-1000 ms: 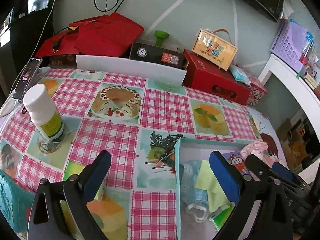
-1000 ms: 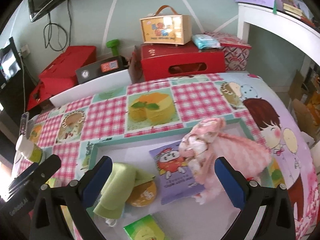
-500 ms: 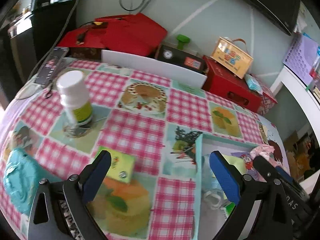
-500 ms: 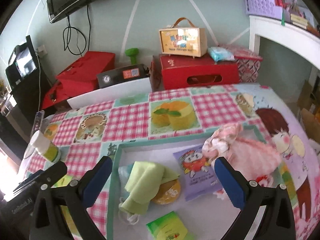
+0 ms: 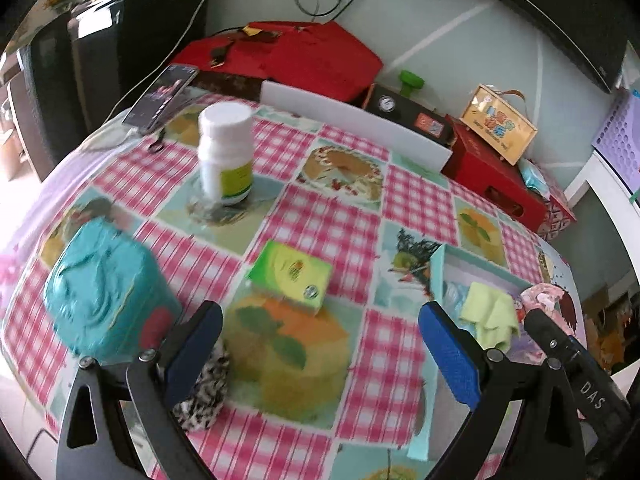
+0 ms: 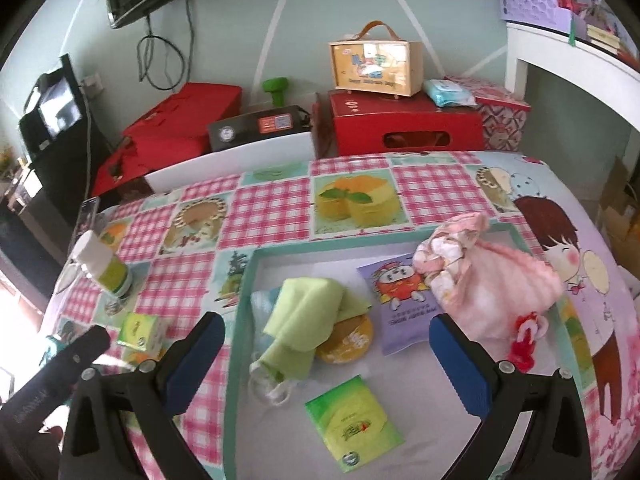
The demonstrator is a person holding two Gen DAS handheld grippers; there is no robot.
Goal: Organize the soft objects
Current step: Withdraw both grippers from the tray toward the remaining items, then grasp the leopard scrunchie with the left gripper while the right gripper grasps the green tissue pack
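Observation:
A teal-rimmed tray (image 6: 244,304) (image 5: 438,268) on the checked tablecloth holds a green cloth (image 6: 308,320) (image 5: 490,314), a pink drawstring pouch (image 6: 492,280) (image 5: 542,294), a purple packet (image 6: 400,300), a round orange item (image 6: 350,340), a white mask (image 6: 268,380) and a green tissue pack (image 6: 352,420). My right gripper (image 6: 324,360) hangs open over the tray. My left gripper (image 5: 320,352) stands open above the cloth left of the tray. A black-and-white speckled fabric (image 5: 206,392) lies under its left finger. A green box (image 5: 290,272) (image 6: 140,330) sits ahead.
A teal tin (image 5: 104,288) stands at the near left, a white bottle (image 5: 226,156) (image 6: 102,268) farther back, and a phone (image 5: 162,96) at the table's far left edge. Red boxes (image 6: 404,128) and a white board (image 5: 352,120) line the far side.
My left gripper has pulled back and swung left, bringing the teal tin, green box and speckled fabric into view. My right gripper has drawn back and up from the tray. Both stay open.

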